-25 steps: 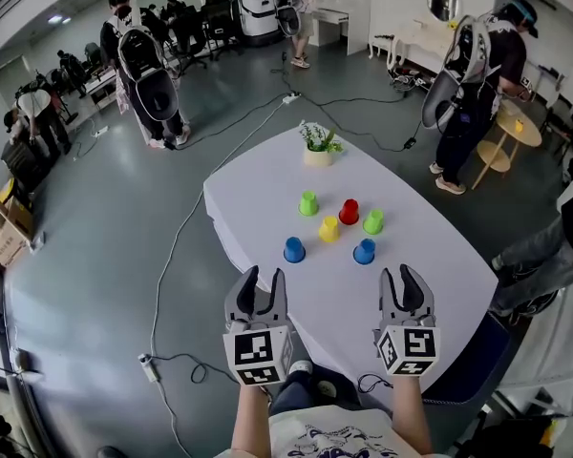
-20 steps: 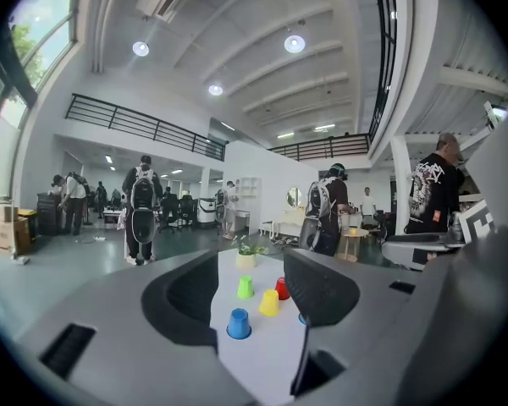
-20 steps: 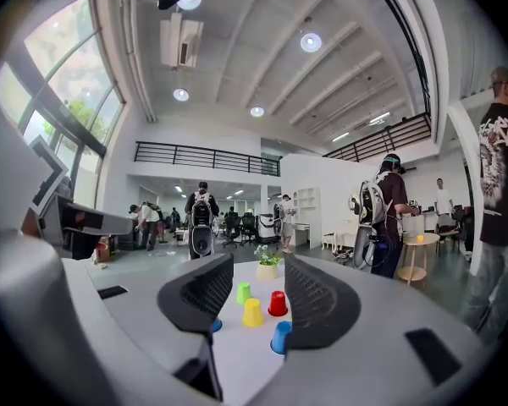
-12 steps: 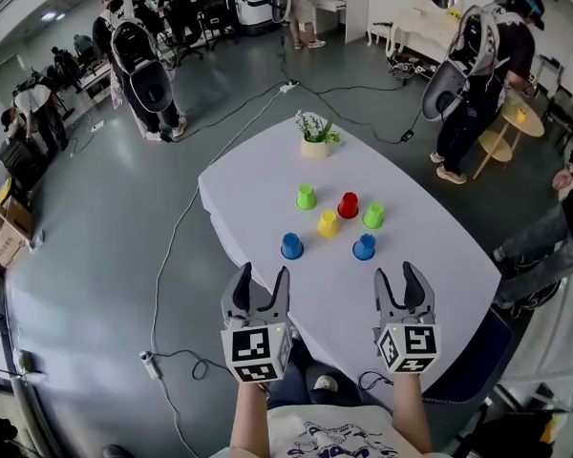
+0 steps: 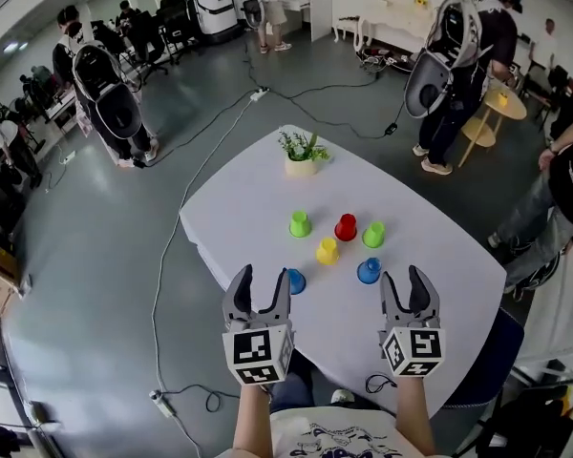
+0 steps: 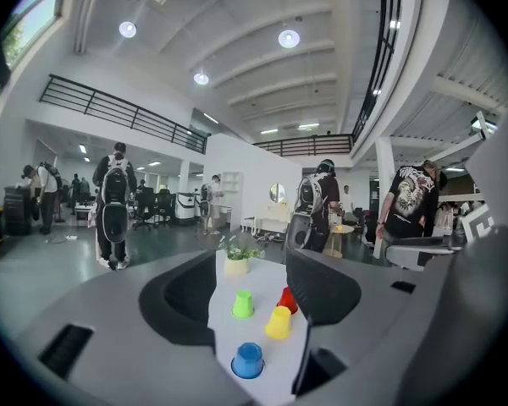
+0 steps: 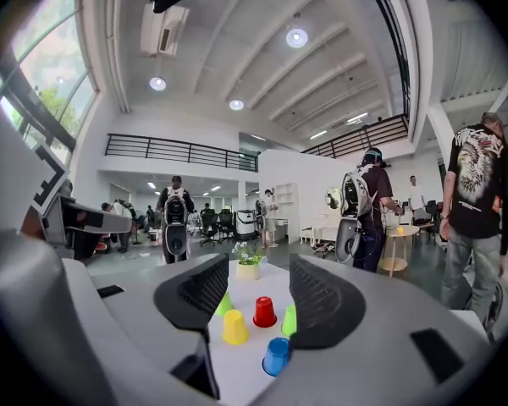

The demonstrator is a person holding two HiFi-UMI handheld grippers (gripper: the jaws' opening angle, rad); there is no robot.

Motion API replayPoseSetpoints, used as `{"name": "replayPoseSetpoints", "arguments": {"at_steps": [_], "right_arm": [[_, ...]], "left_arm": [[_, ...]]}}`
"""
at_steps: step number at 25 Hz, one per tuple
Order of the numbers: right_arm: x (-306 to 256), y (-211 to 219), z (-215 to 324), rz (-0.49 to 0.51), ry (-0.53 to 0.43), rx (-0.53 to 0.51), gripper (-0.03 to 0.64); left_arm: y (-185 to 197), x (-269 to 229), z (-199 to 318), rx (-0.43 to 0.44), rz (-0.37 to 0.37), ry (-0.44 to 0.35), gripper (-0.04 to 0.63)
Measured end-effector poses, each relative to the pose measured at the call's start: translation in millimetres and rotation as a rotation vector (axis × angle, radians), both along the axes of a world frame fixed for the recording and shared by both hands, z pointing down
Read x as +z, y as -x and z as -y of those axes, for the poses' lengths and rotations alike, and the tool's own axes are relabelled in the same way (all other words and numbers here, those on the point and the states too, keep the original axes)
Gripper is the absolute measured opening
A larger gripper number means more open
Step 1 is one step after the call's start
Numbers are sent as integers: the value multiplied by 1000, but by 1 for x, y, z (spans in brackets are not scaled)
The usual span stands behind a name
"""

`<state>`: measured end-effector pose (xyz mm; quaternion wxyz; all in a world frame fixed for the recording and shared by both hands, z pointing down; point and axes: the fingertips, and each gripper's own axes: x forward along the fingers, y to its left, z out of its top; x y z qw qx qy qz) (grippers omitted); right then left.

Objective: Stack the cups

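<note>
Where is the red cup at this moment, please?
In the head view, the red cup stands on the white table, between the left green cup and the right green cup, just behind the yellow cup.

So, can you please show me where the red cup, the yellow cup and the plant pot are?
red cup [image 5: 346,227]: head view, middle of its body.
yellow cup [image 5: 328,251]: head view, middle of its body.
plant pot [image 5: 301,167]: head view, the pot's cream wall, below the leaves.
</note>
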<state>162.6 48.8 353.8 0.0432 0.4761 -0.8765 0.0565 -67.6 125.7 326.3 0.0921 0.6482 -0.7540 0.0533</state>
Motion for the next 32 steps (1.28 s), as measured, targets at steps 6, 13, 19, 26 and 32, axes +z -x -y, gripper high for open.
{"name": "replayPoseSetpoints", "arguments": {"at_steps": [6,13,19,26,32], "right_arm": [[16,39,50,-8,29,121,225],[39,65,93,-45,82,267,235],[52,67,81,-79,152,386,244],[75,53,80,-121,218,444,255],[106,46,84,-158,284,452,264]], "left_arm": [[47,19,79,129,-10,36,255],[83,47,157,278,-33,97,255],[89,64,174,410,2,176,255],[81,86,197,470,38,224,255],[69,112,210,514,53,271,255]]}}
